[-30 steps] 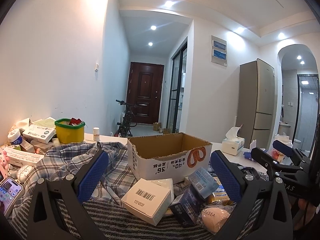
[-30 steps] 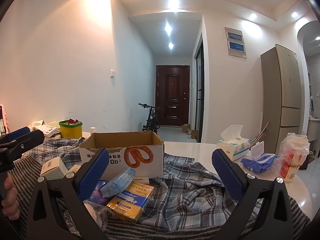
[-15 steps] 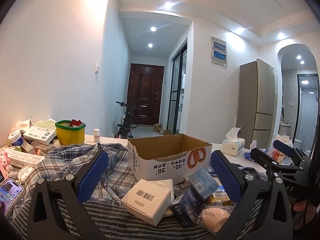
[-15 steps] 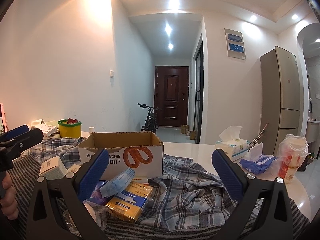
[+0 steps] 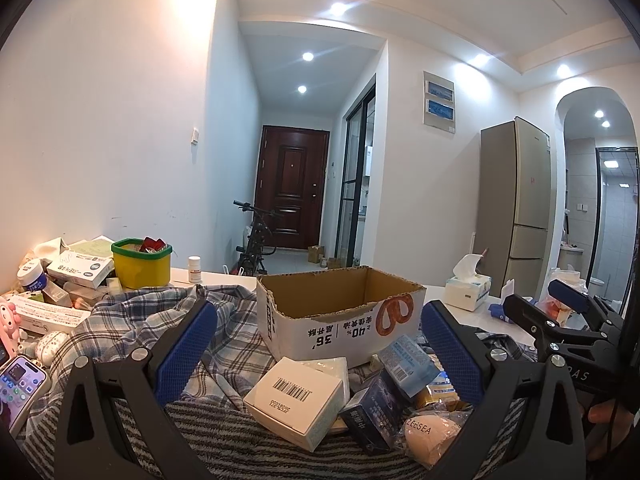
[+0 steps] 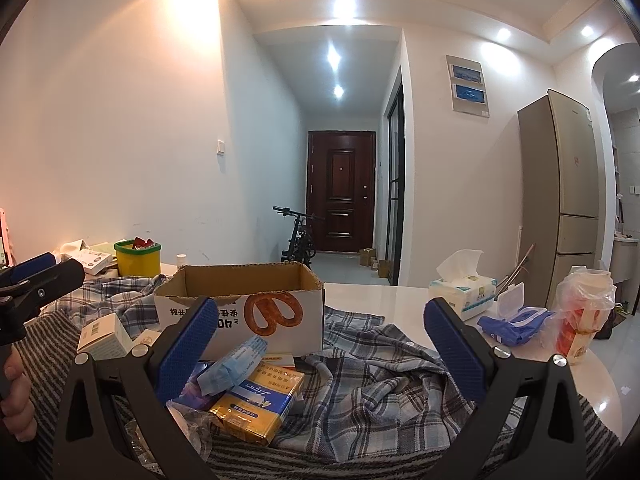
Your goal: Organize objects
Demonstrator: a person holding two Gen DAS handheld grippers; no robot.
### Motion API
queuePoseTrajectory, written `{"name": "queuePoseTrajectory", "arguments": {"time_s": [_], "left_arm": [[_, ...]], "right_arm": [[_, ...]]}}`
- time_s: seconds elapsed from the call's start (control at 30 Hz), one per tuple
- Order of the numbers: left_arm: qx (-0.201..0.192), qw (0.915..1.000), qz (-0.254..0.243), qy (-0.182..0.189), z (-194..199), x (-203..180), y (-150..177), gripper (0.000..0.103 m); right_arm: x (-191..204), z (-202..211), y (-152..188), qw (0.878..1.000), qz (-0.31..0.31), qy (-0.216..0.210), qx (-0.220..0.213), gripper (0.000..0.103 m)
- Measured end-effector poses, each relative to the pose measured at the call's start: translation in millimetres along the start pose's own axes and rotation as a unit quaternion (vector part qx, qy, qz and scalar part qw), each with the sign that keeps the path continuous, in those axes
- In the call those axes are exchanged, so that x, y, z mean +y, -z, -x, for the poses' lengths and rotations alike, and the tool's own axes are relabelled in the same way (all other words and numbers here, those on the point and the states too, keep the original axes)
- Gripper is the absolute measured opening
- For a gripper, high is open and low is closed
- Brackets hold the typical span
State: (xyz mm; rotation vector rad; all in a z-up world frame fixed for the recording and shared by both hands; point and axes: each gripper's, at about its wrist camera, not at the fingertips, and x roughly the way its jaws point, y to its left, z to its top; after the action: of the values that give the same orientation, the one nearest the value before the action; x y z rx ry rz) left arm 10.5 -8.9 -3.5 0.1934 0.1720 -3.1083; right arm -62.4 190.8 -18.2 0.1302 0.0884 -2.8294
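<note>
Left claw (image 5: pixel 316 344) is spread wide, holding nothing, and the white barcode box (image 5: pixel 294 396) sits right between its fingers, long axis angled back-right toward the cardboard box (image 5: pixel 340 312). Right claw (image 6: pixel 318 344) is wide and empty too, yellow packet (image 6: pixel 256 400) just left-of-center, so left looks nearer.

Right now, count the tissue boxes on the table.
1: the tissue box stands on the bare white table, right of the cardboard box. Clutter at the left could hide others.
</note>
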Motion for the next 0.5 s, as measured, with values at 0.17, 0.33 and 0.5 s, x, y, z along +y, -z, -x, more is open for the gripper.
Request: {"name": "queuePoseTrajectory", "arguments": {"time_s": [0.17, 0.33, 0.5], "left_arm": [[0.002, 1.0000, 0.000, -0.001, -0.3, 0.0, 0.3, 0.103], [0.002, 1.0000, 0.000, -0.001, -0.7, 0.2, 0.6, 0.103], [0.000, 1.0000, 0.000, -0.001, -0.3, 0.5, 0.7, 0.103]], "right_arm": [[-0.1, 0.0, 0.1, 1.000, 0.001, 0.000, -0.001, 0.103], [0.2, 0.0, 0.2, 1.000, 0.001, 0.000, 0.001, 0.103], [0.7, -0.1, 0.1, 1.000, 0.002, 0.000, -0.002, 0.103]]}}
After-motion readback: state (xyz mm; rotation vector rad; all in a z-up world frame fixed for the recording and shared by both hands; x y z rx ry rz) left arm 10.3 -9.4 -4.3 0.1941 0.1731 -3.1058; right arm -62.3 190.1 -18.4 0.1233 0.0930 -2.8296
